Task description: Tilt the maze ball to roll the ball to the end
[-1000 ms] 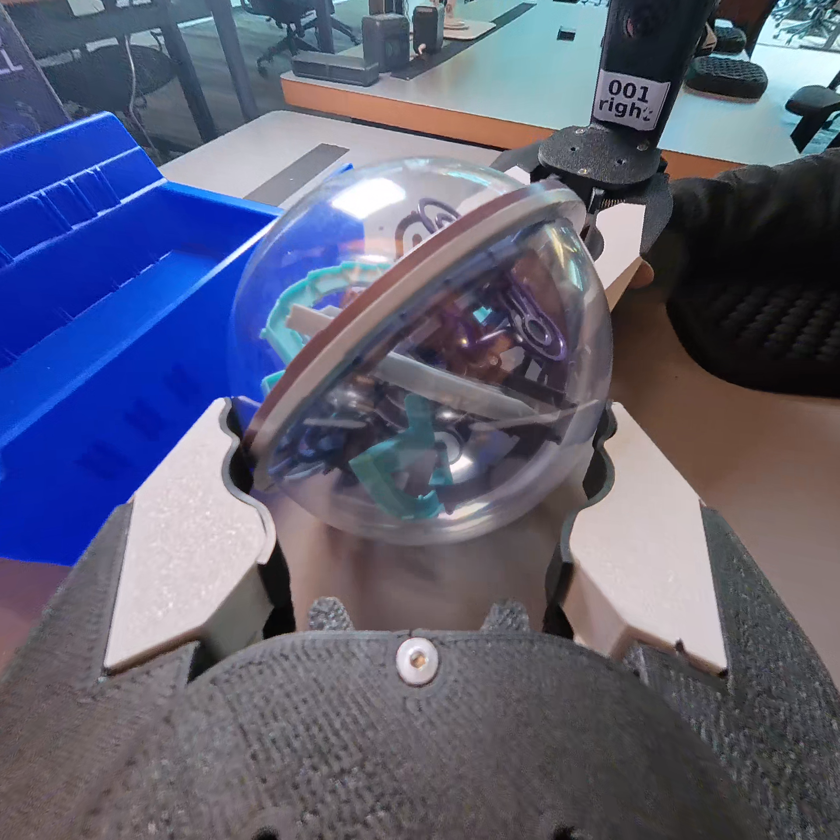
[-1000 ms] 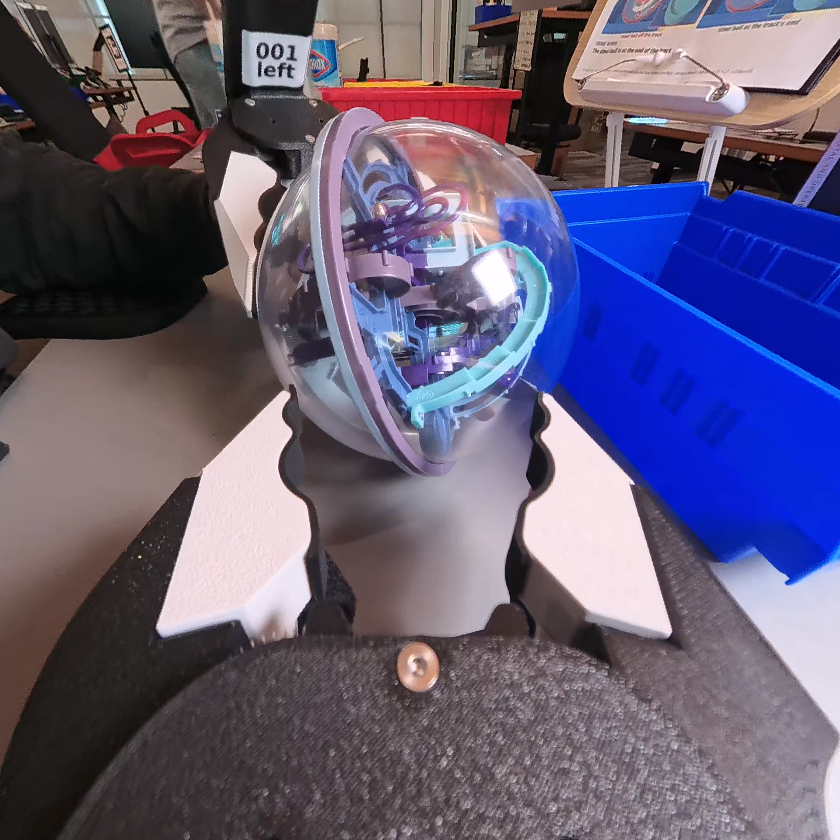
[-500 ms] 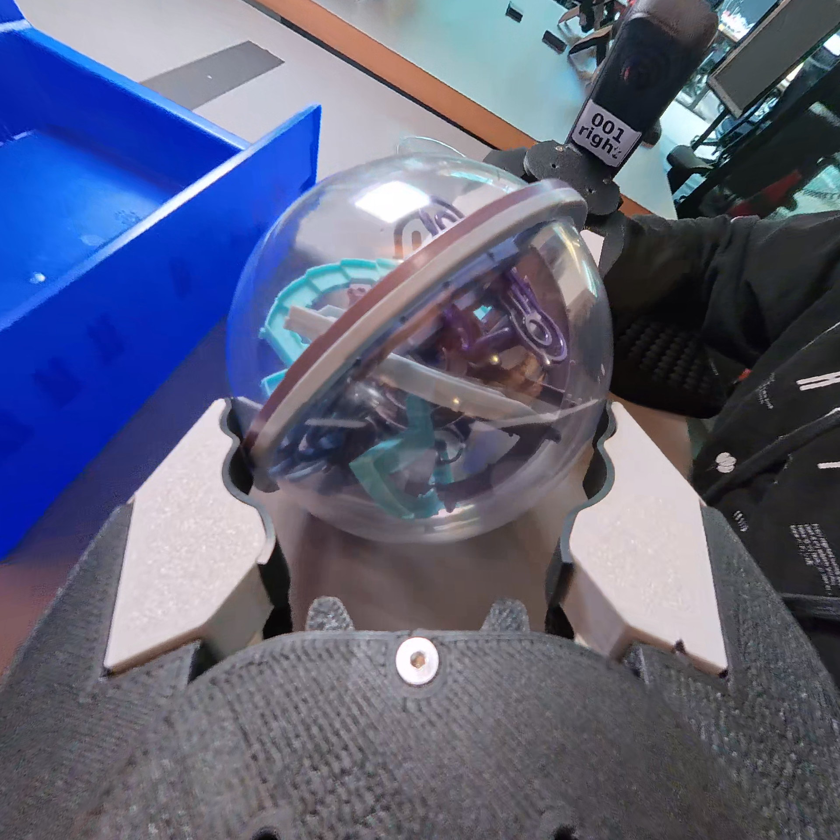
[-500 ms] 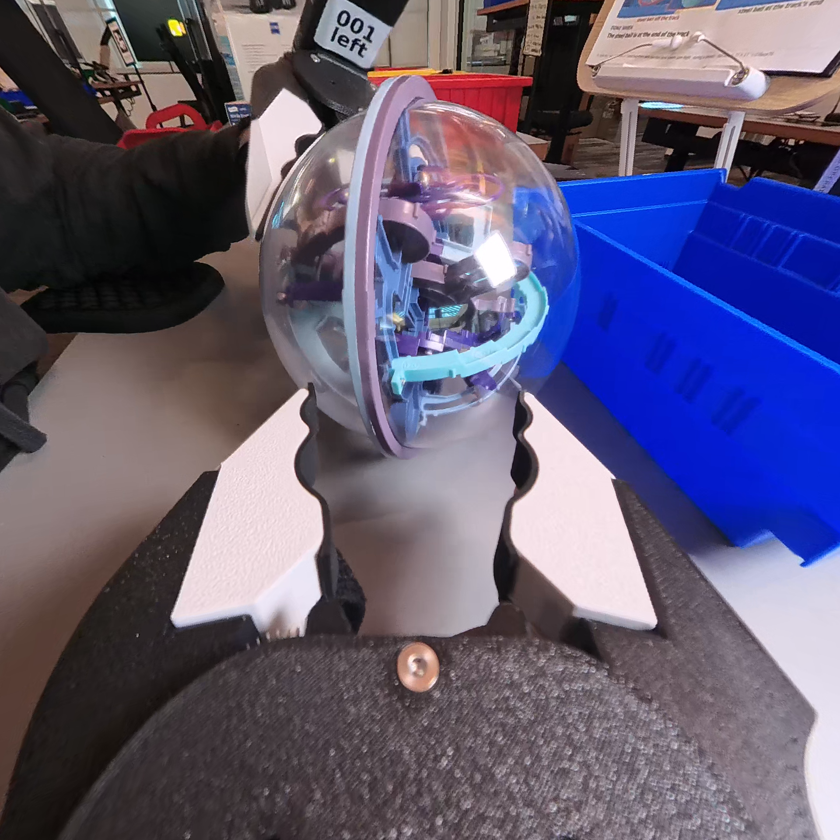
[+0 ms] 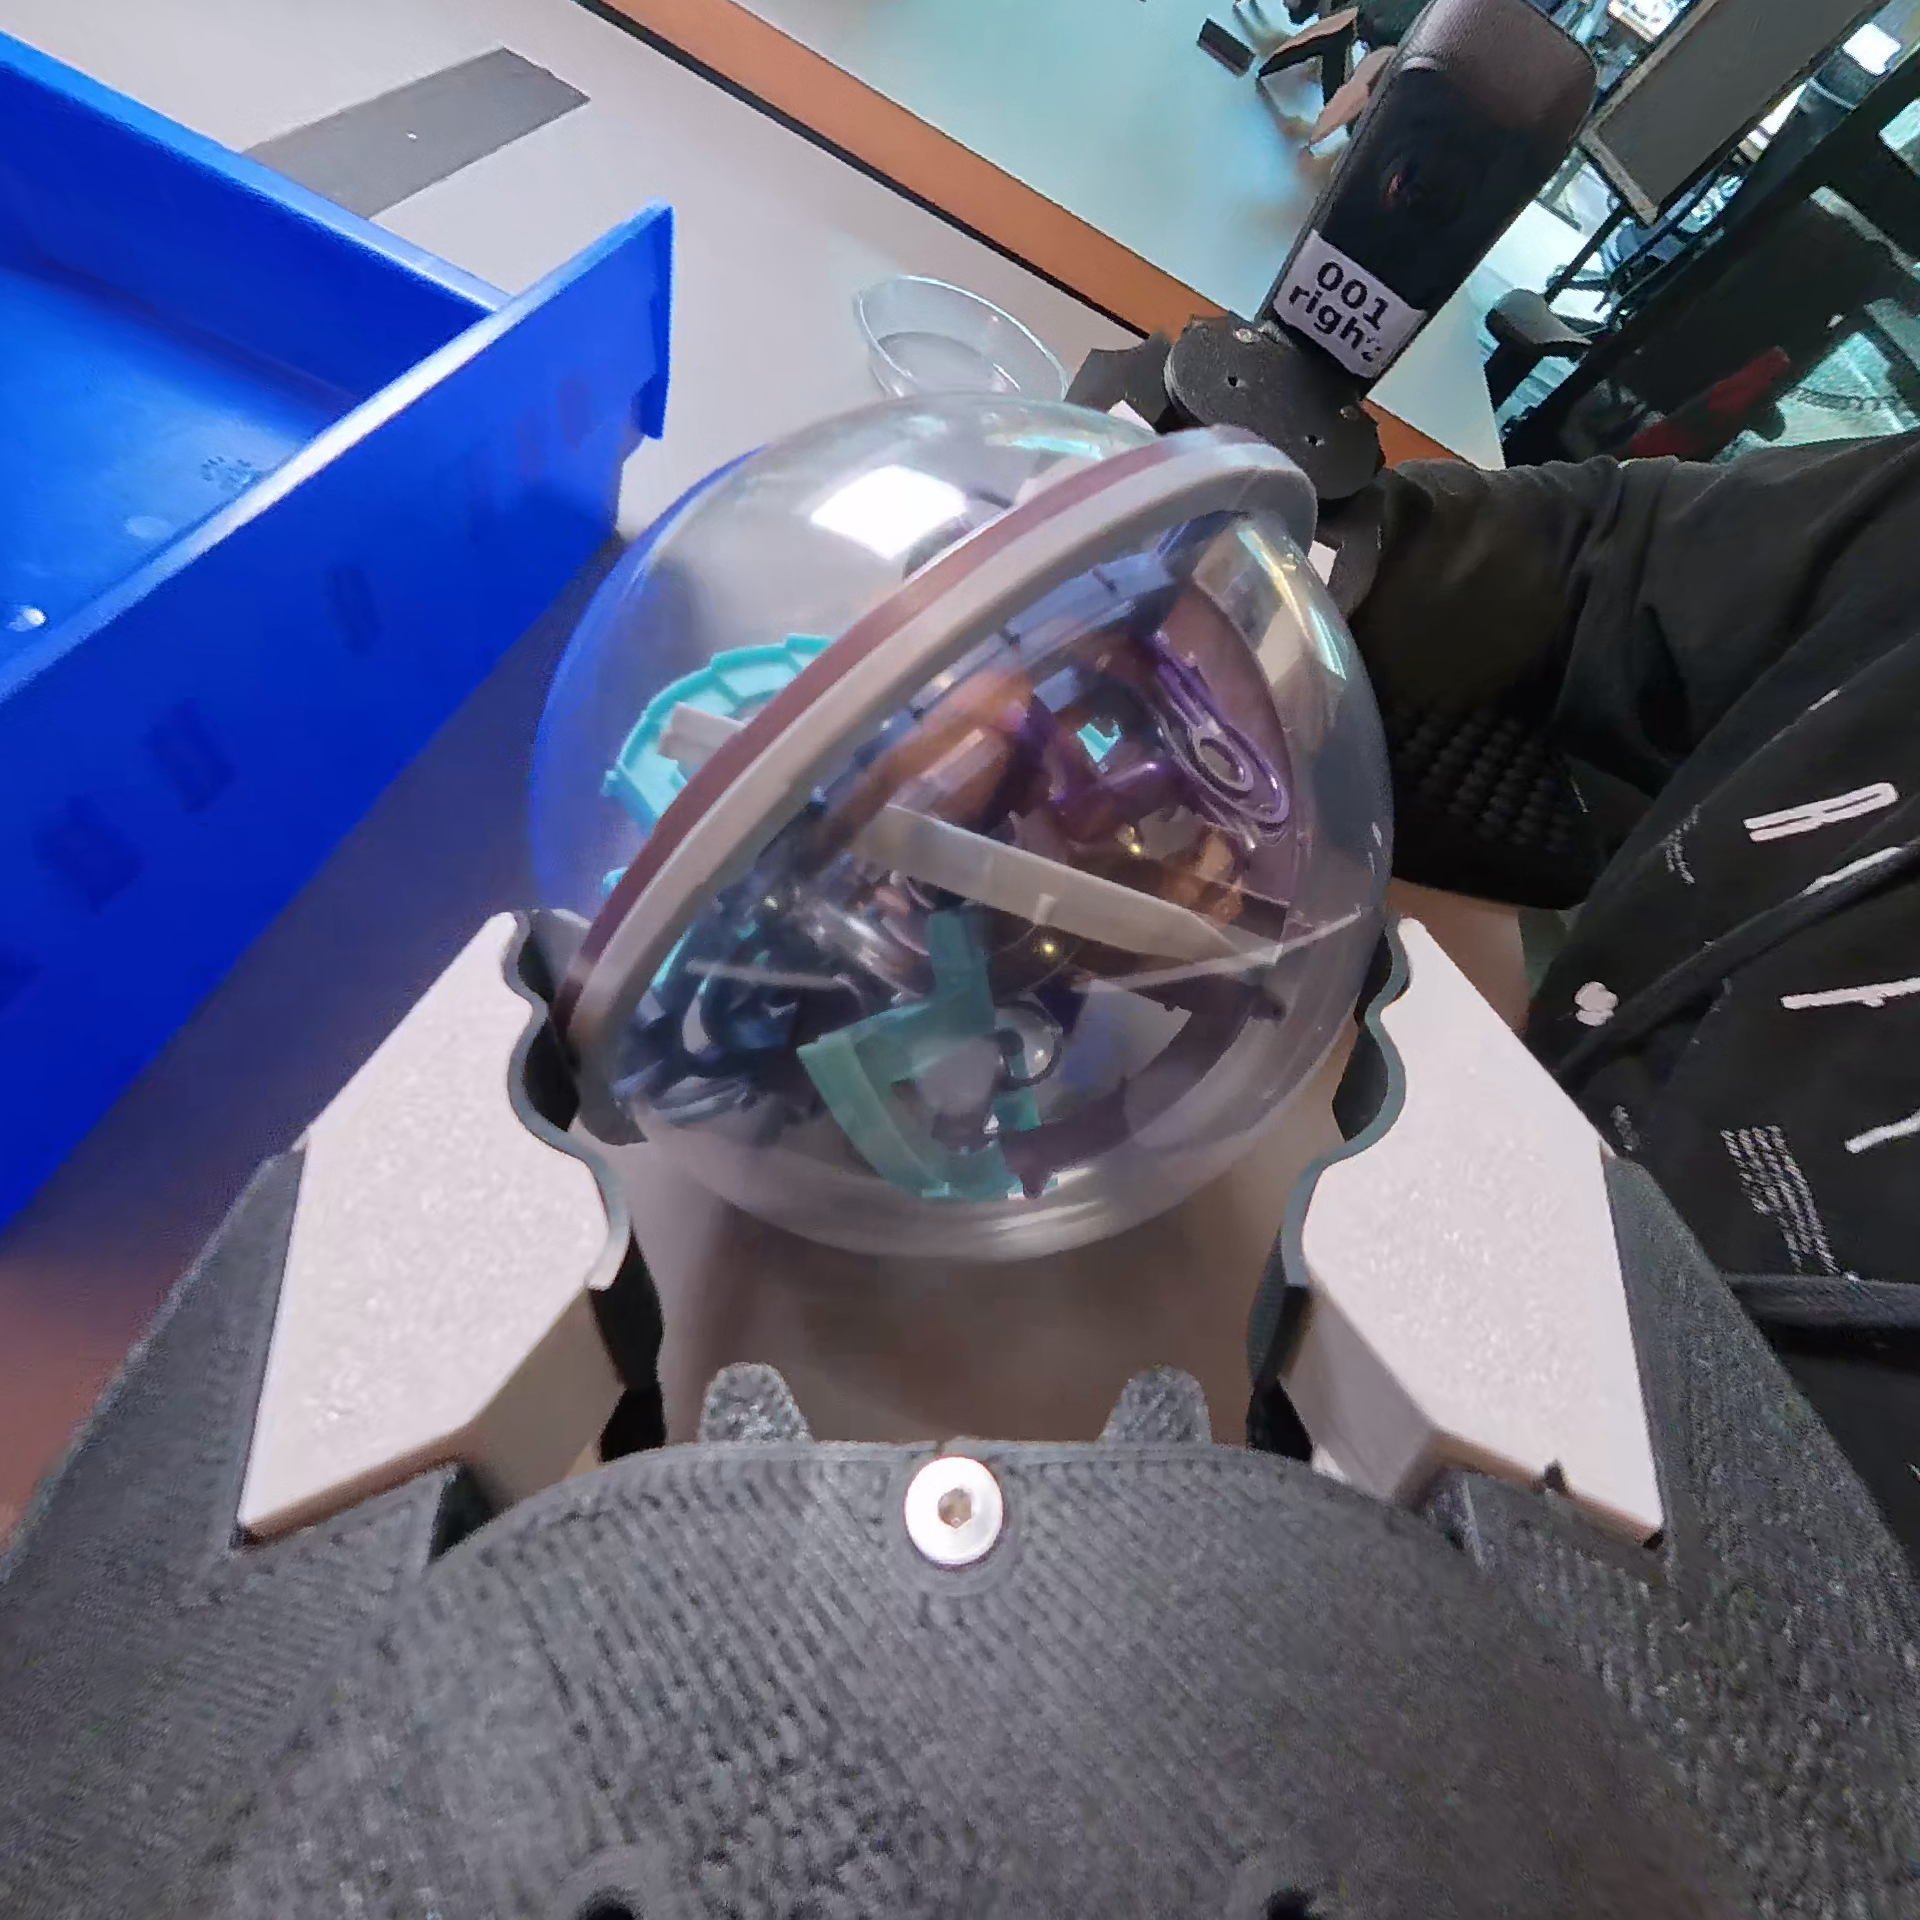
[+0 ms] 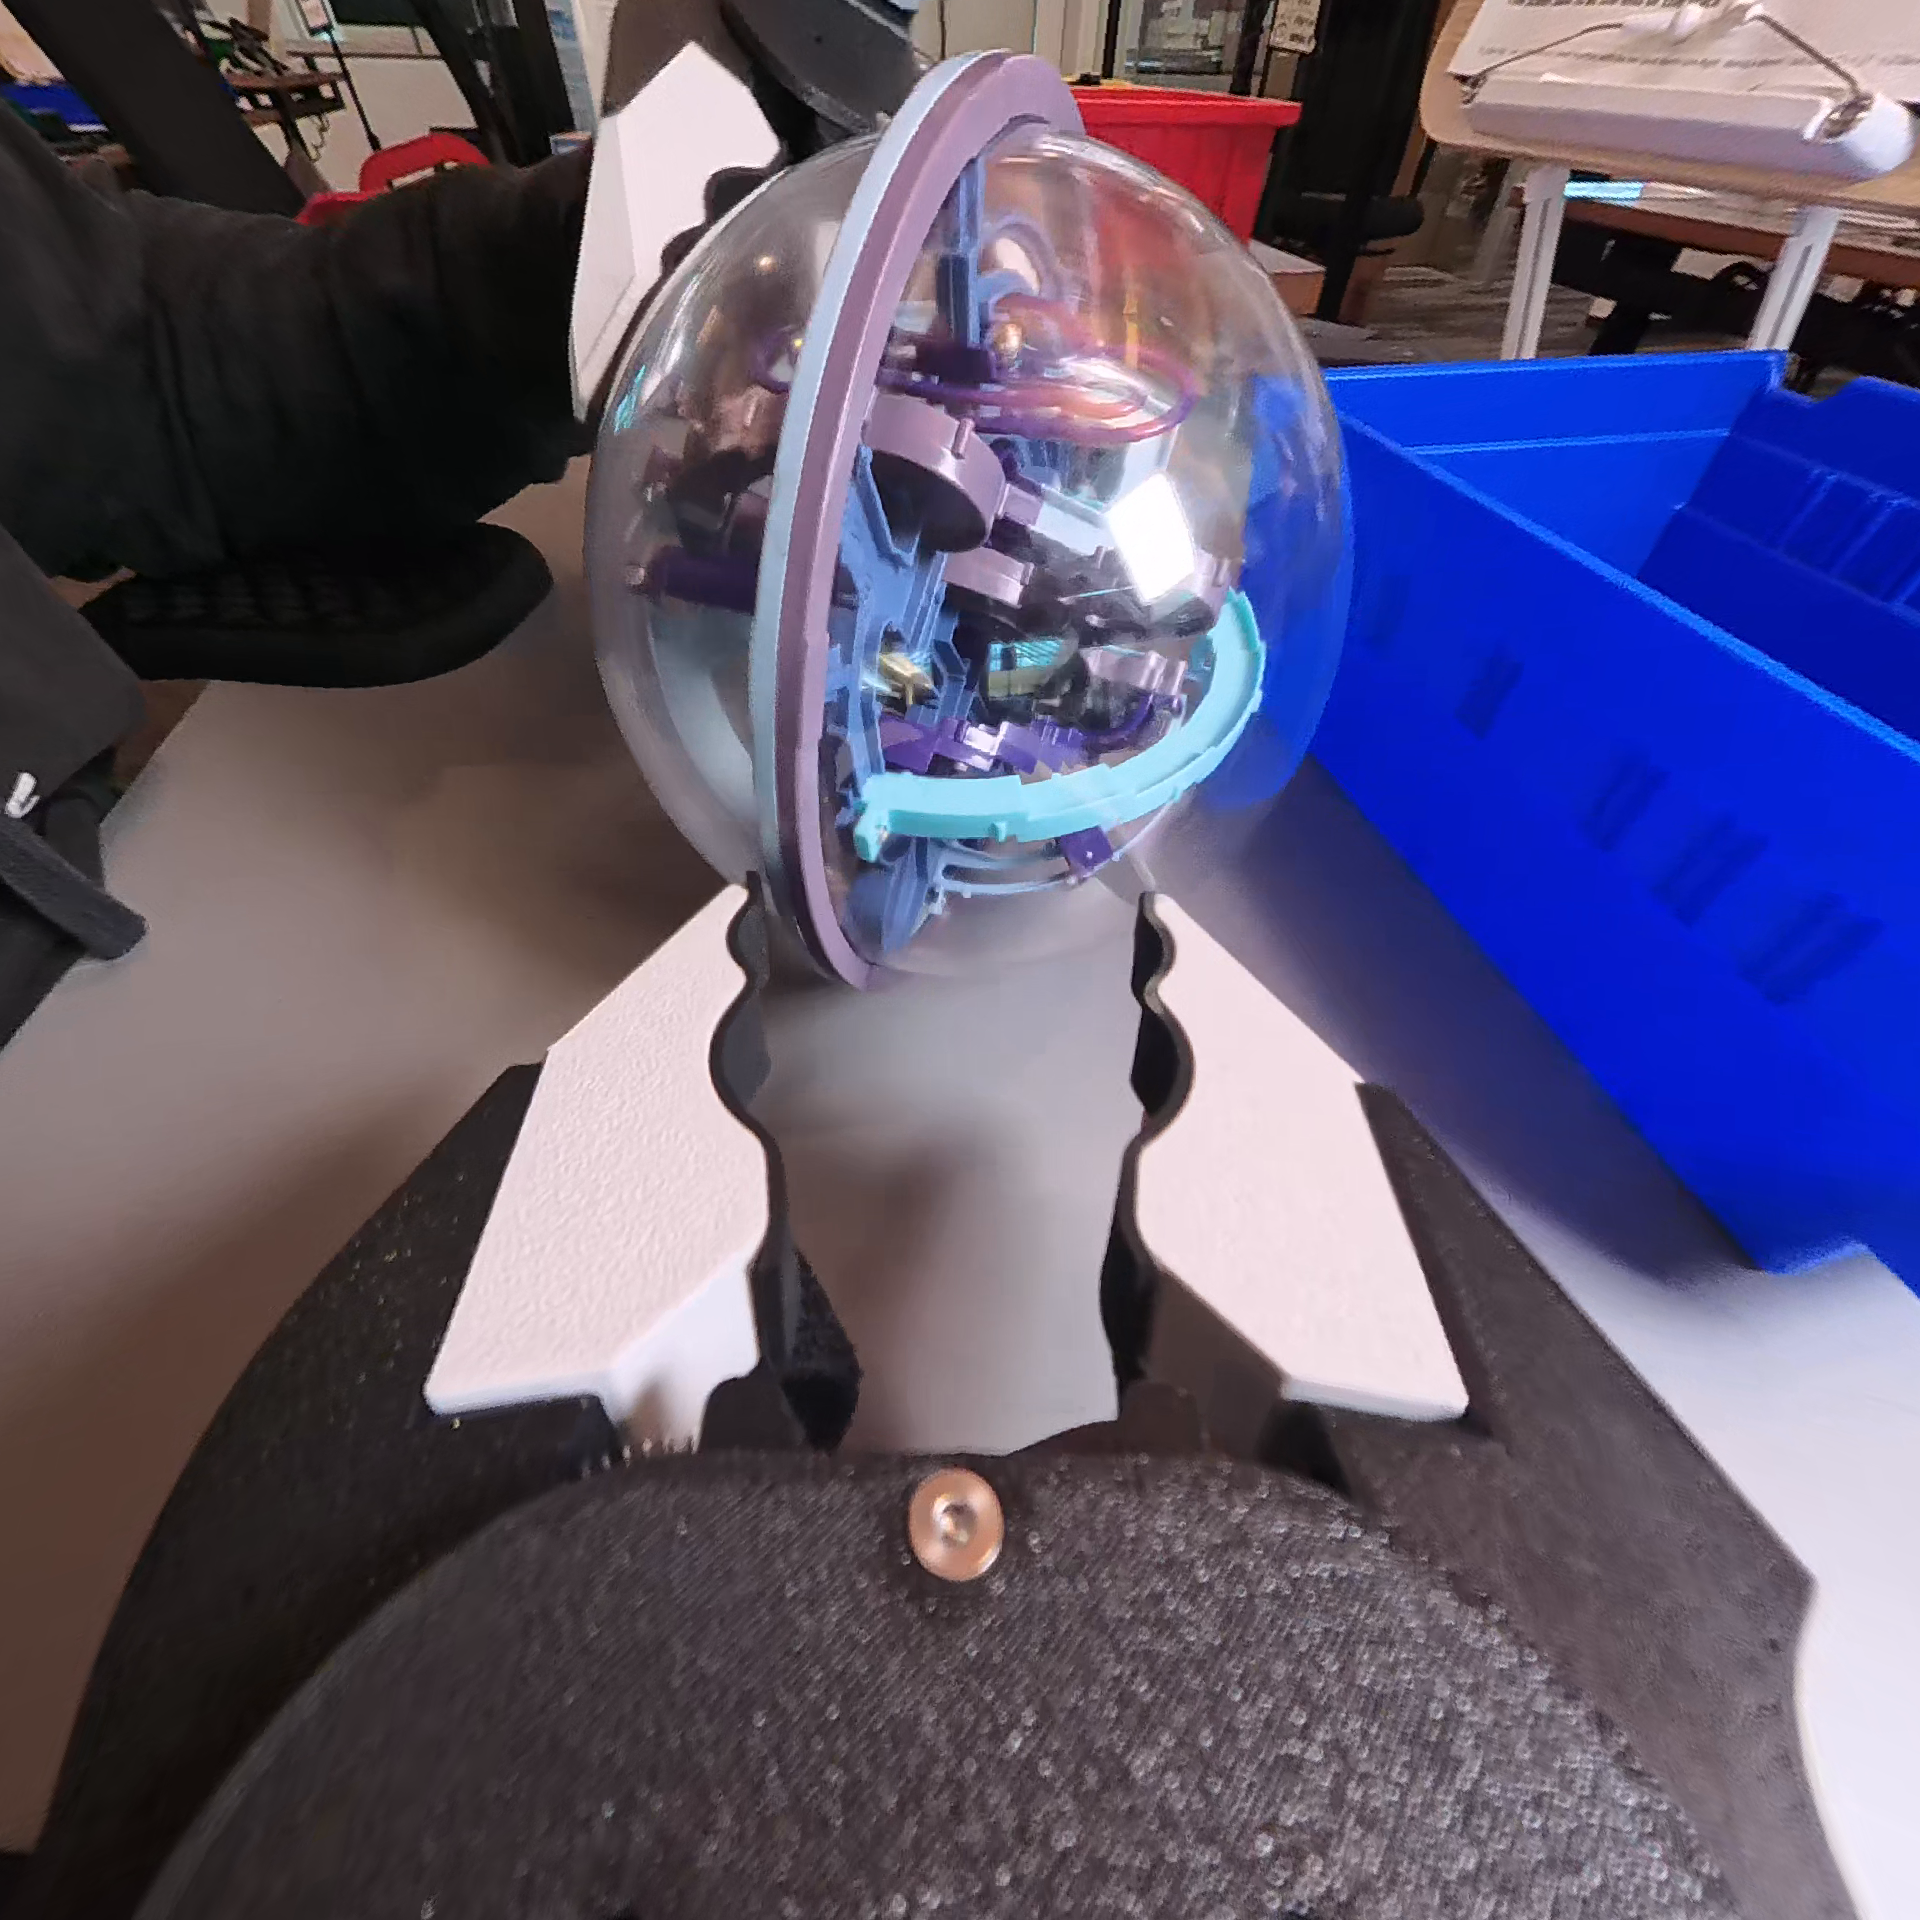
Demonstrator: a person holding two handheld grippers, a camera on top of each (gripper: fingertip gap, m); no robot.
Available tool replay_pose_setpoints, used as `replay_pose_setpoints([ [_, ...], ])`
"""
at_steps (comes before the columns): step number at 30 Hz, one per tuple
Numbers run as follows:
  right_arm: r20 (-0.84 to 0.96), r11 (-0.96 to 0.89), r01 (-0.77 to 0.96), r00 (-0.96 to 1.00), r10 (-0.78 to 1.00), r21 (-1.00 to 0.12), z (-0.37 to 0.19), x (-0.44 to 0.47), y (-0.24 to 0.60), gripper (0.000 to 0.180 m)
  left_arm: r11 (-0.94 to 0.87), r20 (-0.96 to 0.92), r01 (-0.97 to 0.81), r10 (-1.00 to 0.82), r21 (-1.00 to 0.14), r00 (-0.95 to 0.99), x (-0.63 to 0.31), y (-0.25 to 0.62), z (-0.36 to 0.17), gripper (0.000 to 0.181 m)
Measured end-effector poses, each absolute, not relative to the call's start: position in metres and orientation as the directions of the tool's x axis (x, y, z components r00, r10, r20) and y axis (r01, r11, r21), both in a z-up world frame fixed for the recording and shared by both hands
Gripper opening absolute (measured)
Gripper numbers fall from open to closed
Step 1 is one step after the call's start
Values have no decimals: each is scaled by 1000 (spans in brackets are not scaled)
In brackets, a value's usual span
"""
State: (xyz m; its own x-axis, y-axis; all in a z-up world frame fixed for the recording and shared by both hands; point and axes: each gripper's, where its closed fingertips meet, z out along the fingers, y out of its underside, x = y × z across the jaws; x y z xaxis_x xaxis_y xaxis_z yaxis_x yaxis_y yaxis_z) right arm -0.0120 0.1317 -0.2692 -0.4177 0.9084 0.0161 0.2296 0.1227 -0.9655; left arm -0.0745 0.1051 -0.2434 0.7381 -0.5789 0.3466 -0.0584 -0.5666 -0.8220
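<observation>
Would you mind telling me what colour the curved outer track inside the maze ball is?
Turquoise; the curved track inside the maze ball shows best in the right wrist view.

The maze ball (image 5: 961,831) sits between the fingertips of the left gripper (image 5: 951,1049) and, on its far side, the right gripper (image 6: 945,935), above the table (image 6: 343,831), with the bin (image 5: 208,582) just beside it and a bowl (image 5: 951,343) behind.

The blue bin (image 5: 260,582) runs off the frame's left edge; the maze ball (image 6: 966,561) hides most of the left gripper (image 6: 727,135) behind it.
</observation>
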Motion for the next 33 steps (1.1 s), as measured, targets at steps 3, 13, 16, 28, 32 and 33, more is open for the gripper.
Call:
replay_pose_setpoints([
  [3, 22, 143, 242, -443, 896, -960, -272, -10, 124, 66, -592, 396, -33, -579, -805, 712, -75, 99, -242, 149],
  [13, 40, 172, 246, -464, 885, -954, -274, -12, 117, 81, -621, 464, -2, -589, -784, 662, -77, 92, -240, 149],
  [16, 54, 170, 224, -446, 893, -960, -270, -14, 118, 88, -621, 481, 12, -594, -784, 645, -73, 94, -240, 147],
  [28, 118, 217, 194, -424, 898, -957, -269, -14, 125, 89, -513, 366, -5, -619, -858, 695, -68, 100, -236, 147],
  [32, 138, 231, 176, -425, 894, -957, -265, -13, 124, 90, -482, 346, -11, -644, -876, 682, -69, 98, -238, 147],
  [33, 142, 233, 171, -425, 894, -957, -265, -13, 124, 90, -479, 341, -16, -648, -878, 682, -69, 98, -238, 147],
])
